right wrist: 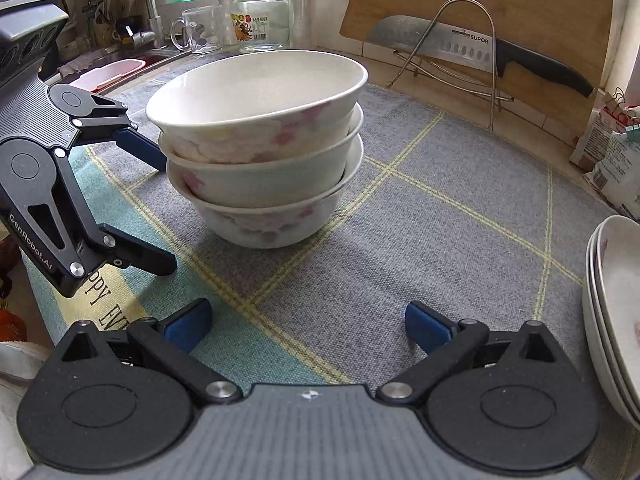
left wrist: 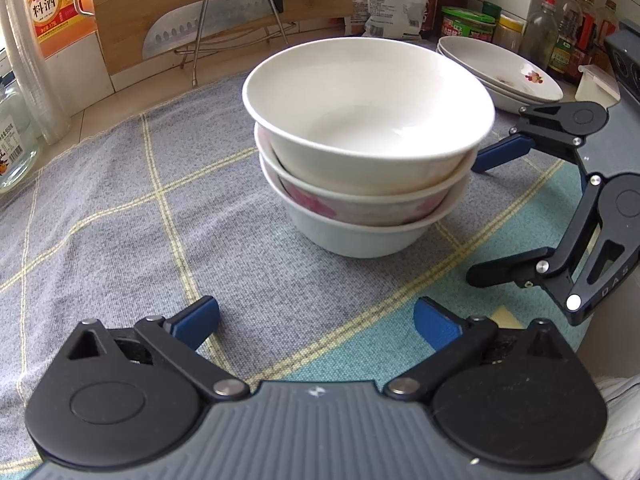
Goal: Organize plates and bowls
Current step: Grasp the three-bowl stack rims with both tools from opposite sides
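Note:
Three white bowls with pink flower prints sit nested in one stack (left wrist: 368, 152) (right wrist: 260, 148) on a grey checked cloth (left wrist: 140, 208) (right wrist: 460, 232). A stack of shallow white plates (left wrist: 500, 68) (right wrist: 612, 304) rests at the cloth's right edge. My left gripper (left wrist: 316, 314) (right wrist: 160, 210) is open just short of the bowls, with nothing between its blue pads. My right gripper (right wrist: 308, 316) (left wrist: 486, 216) is open too and holds nothing. Its far fingertip (left wrist: 500, 154) reaches close beside the bowl stack; whether it touches, I cannot tell.
A wooden cutting board (left wrist: 208, 4) (right wrist: 500, 4) and a knife (left wrist: 224, 20) (right wrist: 480, 52) lean in a wire rack at the back. Sauce bottles and jars (left wrist: 560, 28) stand behind the plates. A glass jar (right wrist: 262, 16), a mug (right wrist: 200, 32) and the sink (right wrist: 132, 52) lie back left.

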`<action>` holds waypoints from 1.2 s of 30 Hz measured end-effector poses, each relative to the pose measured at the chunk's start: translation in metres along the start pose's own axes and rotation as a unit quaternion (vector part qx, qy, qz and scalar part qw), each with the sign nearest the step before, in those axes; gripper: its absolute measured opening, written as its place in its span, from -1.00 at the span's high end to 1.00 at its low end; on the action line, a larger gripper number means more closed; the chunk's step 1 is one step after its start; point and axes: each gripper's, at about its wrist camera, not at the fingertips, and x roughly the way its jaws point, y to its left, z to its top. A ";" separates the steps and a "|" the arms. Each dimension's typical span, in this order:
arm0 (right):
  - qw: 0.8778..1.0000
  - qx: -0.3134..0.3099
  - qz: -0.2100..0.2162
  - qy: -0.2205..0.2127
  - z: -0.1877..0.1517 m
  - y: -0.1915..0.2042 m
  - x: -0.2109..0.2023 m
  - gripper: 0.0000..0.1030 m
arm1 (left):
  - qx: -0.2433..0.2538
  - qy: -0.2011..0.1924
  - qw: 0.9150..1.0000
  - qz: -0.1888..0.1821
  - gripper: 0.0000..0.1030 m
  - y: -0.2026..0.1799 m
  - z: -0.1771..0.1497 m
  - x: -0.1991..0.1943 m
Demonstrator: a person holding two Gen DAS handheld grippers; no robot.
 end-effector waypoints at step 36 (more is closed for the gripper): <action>0.989 -0.140 0.045 -0.008 0.052 0.010 0.007 -0.93 | 0.192 -0.071 0.966 -0.158 -0.82 0.036 0.033 0.006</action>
